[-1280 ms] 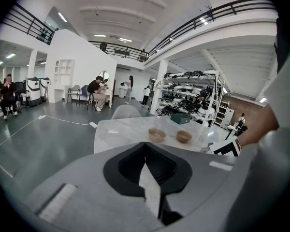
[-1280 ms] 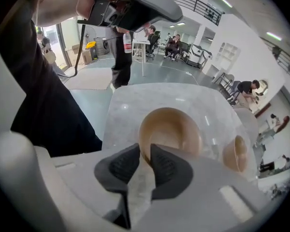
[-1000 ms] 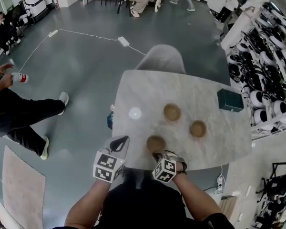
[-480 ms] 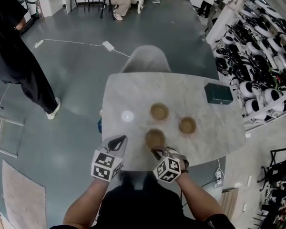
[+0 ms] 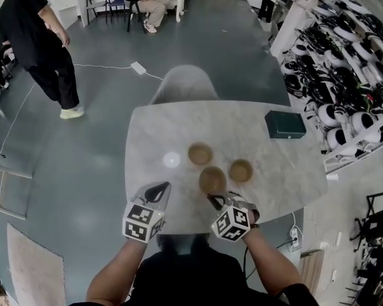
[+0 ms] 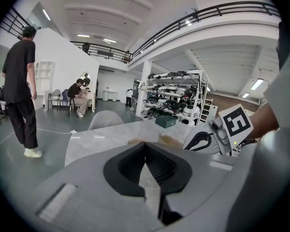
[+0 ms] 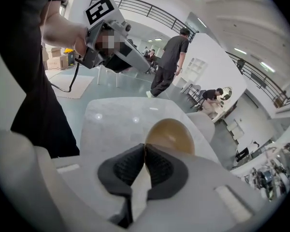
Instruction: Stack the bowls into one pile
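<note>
The brown round bowl (image 5: 212, 179) is pinched by its near rim in my right gripper (image 5: 215, 201). The jaws are closed almost together on that thin wall, which the right gripper view shows (image 7: 145, 149). The bowl (image 7: 170, 134) hangs over the near half of the white marble-patterned table (image 5: 153, 132), close to the middle of the near edge. I judge it to be clear of the surface, though the head view cannot settle that.

It is round, so it has no long axis to line up. Its mouth faces up and its centre line stands roughly upright. I cannot tell how much the one-sided grip tips it.

The far brown bowl (image 5: 200, 153) sits toward the table's middle. The right-hand brown bowl (image 5: 240, 170) lies just beside the held one, toward the right edge.

The risks come from this grip. With only a sliver of rim between the pads, the bowl could pivot or slip out if I swing it fast. With the right-hand brown bowl so near, a low carry could clip its rim and shove it. If I set the bowl down off-centre it would sit crooked rather than nest.

My left gripper (image 5: 156, 193) is closed on nothing (image 6: 145, 146), over the near edge toward the left corner. A dark green box (image 5: 285, 124) sits well apart, near the far right corner.
</note>
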The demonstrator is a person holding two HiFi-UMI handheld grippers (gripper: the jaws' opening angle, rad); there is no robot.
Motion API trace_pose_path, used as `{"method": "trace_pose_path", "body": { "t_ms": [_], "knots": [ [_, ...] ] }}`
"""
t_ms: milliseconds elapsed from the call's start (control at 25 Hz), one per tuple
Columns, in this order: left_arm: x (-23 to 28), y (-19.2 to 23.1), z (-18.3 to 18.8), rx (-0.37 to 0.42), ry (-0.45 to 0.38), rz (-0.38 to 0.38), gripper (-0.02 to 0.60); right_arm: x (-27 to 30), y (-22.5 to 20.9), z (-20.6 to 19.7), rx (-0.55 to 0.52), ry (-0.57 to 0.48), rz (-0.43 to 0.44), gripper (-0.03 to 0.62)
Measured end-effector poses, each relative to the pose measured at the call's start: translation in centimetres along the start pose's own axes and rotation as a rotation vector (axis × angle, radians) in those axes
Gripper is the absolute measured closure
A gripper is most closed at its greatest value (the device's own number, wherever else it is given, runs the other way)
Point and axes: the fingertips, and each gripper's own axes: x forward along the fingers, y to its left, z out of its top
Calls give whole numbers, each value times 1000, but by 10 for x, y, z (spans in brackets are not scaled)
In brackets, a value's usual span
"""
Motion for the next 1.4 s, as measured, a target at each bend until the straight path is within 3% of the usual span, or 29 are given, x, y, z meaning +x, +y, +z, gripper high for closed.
{"method": "trace_pose_path", "body": {
  "t_ms": [720,1160,1400],
  "knots": [
    [90,-56,31,16,35,-35,571,-25,-98,-95,-4,50,-34,580],
    [124,-72,33,8,54,-4,571,-11,-121,-171,-54,152,20,580],
    [131,-70,28,-17,70,27,571,8,-118,-191,-71,177,68,580]
  ]
}}
